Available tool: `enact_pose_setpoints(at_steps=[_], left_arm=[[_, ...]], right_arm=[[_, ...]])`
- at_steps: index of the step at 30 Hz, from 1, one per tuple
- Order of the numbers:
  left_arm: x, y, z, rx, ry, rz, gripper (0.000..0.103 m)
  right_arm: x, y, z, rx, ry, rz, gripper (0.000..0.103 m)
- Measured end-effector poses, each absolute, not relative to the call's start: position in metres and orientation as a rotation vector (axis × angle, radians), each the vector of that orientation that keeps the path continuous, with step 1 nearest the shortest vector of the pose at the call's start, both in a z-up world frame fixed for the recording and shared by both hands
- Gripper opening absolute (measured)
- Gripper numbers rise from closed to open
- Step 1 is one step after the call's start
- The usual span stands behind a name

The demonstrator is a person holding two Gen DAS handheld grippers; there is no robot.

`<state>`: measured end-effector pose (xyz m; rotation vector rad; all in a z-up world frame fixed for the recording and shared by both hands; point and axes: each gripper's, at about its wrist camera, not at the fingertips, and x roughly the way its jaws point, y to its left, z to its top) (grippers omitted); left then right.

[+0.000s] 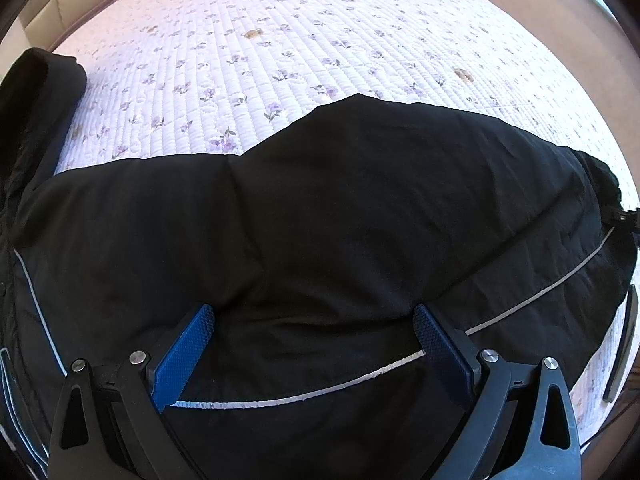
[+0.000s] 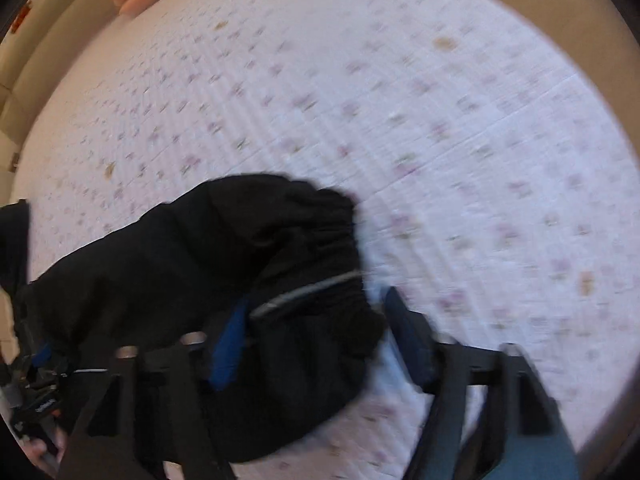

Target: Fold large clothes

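- A large black jacket [image 1: 340,208] with thin grey reflective piping [image 1: 532,300] lies spread across a bed under a white quilted bedspread [image 1: 280,40] printed with small purple flowers.
- In the left wrist view the jacket fills the lower half of the picture, nearer the camera than the bare stretch of bedspread beyond it.
- The left tongs [image 1: 314,320] point steeply down over the jacket. Their blue pads [image 1: 188,344] stand wide apart, with a soft mound of black cloth bulging between them; neither pad visibly presses the fabric.
- One line of piping runs on the jacket from one pad across to the other.
- The right wrist view is blurred by motion. It shows the jacket's gathered elastic cuff [image 2: 320,232] bunched on the bedspread.
- The right tongs [image 2: 316,332] stand apart around that cuff end. The pad on the picture's left lies against the black cloth; the other is clear of the jacket, over the bedspread.
- At the far left of that view, part of the left tool [image 2: 36,380] shows at the jacket's edge.
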<state>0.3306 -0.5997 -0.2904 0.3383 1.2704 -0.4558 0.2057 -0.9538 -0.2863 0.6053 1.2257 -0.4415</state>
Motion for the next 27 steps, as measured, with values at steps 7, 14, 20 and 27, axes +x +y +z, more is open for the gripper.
enact_pose_setpoints(at_steps=[7,14,20,27], left_arm=[[0.319,-0.588,-0.277,0.316,1.256,-0.477,0.098],[0.306,-0.49,-0.226,0.162,1.222,-0.453,0.097],[0.295,-0.374,-0.194,0.077,1.219,-0.335,0.097],[0.3,-0.236,-0.177,-0.007,1.208,-0.173,0.097]], right_arm=[[0.209,-0.924,-0.255,0.499,1.166,-0.465,0.041],[0.225,-0.832,-0.175,0.392,1.053,-0.307,0.039],[0.254,-0.708,-0.124,0.274,0.995,-0.142,0.038],[0.283,-0.556,-0.1,0.182,0.978,0.026,0.038]])
